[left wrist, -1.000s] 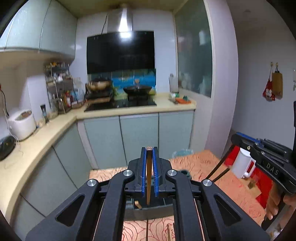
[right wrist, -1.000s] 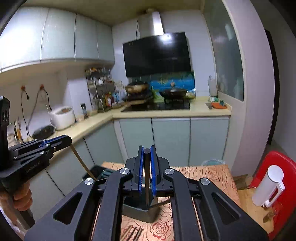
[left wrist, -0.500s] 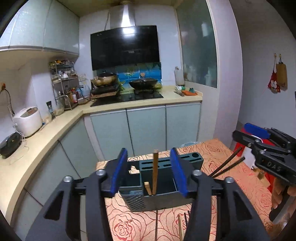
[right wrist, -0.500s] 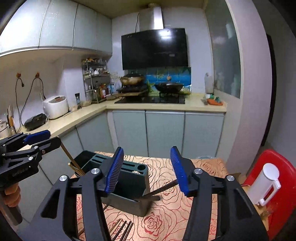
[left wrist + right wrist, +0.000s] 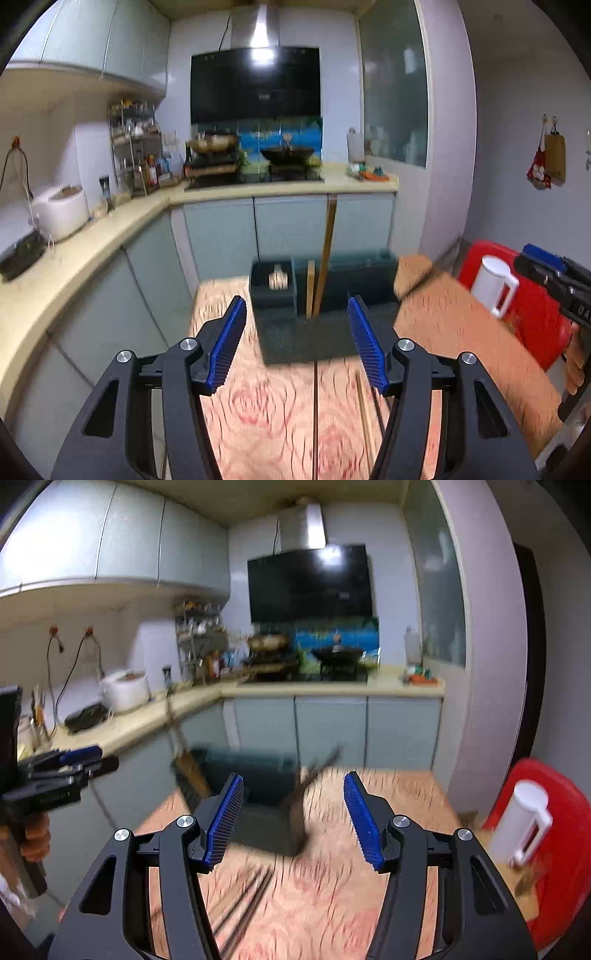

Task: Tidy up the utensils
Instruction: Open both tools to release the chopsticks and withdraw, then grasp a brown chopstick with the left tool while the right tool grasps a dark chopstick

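Note:
A dark utensil holder (image 5: 310,317) stands on the rose-patterned table; it also shows, blurred, in the right wrist view (image 5: 258,794). Wooden chopsticks (image 5: 325,254) stand upright in it, and dark chopsticks (image 5: 314,775) lean out of its right side. My left gripper (image 5: 297,343) is open and empty, just in front of the holder. My right gripper (image 5: 293,819) is open and empty, also in front of it. More dark chopsticks (image 5: 243,904) lie loose on the table below the right gripper. A thin stick (image 5: 315,413) lies on the cloth under the left gripper.
A white jug (image 5: 493,288) stands by a red chair (image 5: 565,845) at the table's right. Kitchen cabinets (image 5: 288,232) and a counter with a rice cooker (image 5: 61,216) run behind and to the left.
Both grippers have opened and let go of their chopsticks, which now stand in the holder. Both have pulled back from the holder.

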